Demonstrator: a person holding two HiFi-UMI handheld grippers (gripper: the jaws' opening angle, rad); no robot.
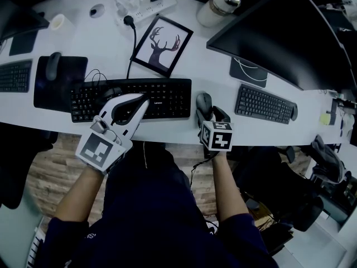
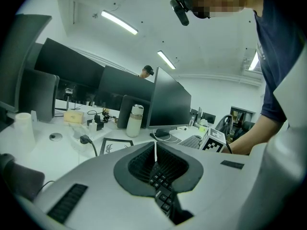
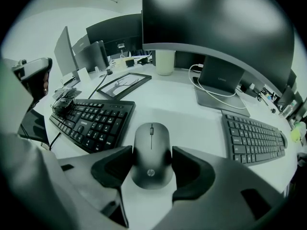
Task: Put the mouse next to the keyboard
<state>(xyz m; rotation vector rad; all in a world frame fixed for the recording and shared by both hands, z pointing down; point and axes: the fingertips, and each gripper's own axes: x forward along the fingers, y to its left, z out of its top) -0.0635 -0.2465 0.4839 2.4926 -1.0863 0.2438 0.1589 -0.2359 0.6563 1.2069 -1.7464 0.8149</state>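
Observation:
The dark mouse [image 3: 151, 155] lies flat on the white desk just right of the black keyboard [image 3: 93, 122]. My right gripper [image 3: 152, 166] is shut on the mouse, with a dark pad pressed against each of its sides. In the head view the mouse [image 1: 203, 101] sits off the right end of the keyboard [image 1: 167, 96], and the right gripper [image 1: 205, 110] reaches it from the desk's front edge. My left gripper [image 1: 143, 101] hovers over the keyboard's middle, shut and holding nothing. Its tips [image 2: 155, 151] meet above the keys.
A second keyboard [image 1: 265, 104] lies to the right under a large monitor [image 1: 279, 32]. Behind the main keyboard stand a framed deer picture [image 1: 162, 43], a power strip [image 1: 148, 7] and a bottle [image 1: 219, 7]. A mouse pad with another mouse [image 1: 53, 65] sits at left.

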